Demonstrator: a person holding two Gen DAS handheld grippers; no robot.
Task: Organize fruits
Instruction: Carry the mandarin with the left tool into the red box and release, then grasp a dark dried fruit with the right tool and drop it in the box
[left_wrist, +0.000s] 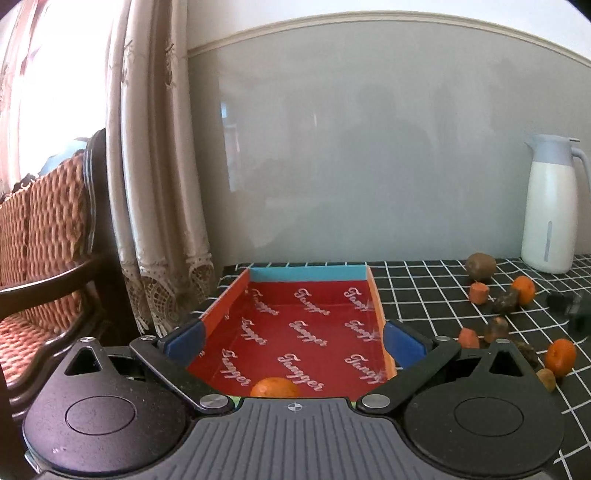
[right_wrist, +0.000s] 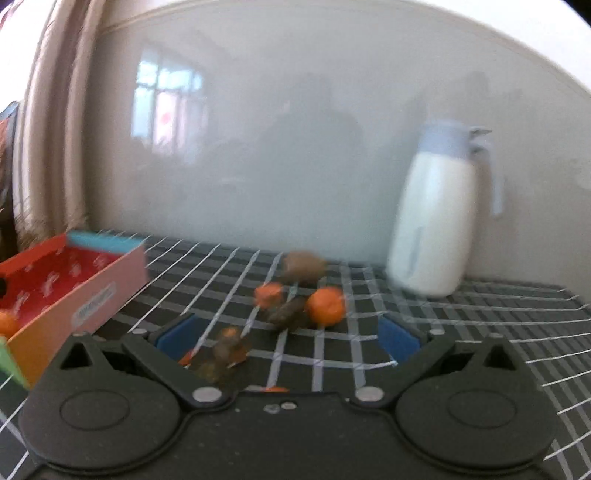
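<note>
Blur, crops and hidden parts across both wrist views

The whole right wrist picture was smeared by motion: the small dark pieces (right_wrist: 290, 312) between the orange chunk (right_wrist: 268, 294) and the mandarin (right_wrist: 325, 306) could not be identified, nor the brownish lump (right_wrist: 225, 349) by the left finger. The red box (right_wrist: 55, 280) ran off the left edge there. In the left wrist view the gripper body hid the lower half of the mandarin in the box (left_wrist: 275, 387), a dark object (left_wrist: 569, 308) at the right edge was blurred, and the thermos handle (left_wrist: 585, 166) was cut off.
</note>
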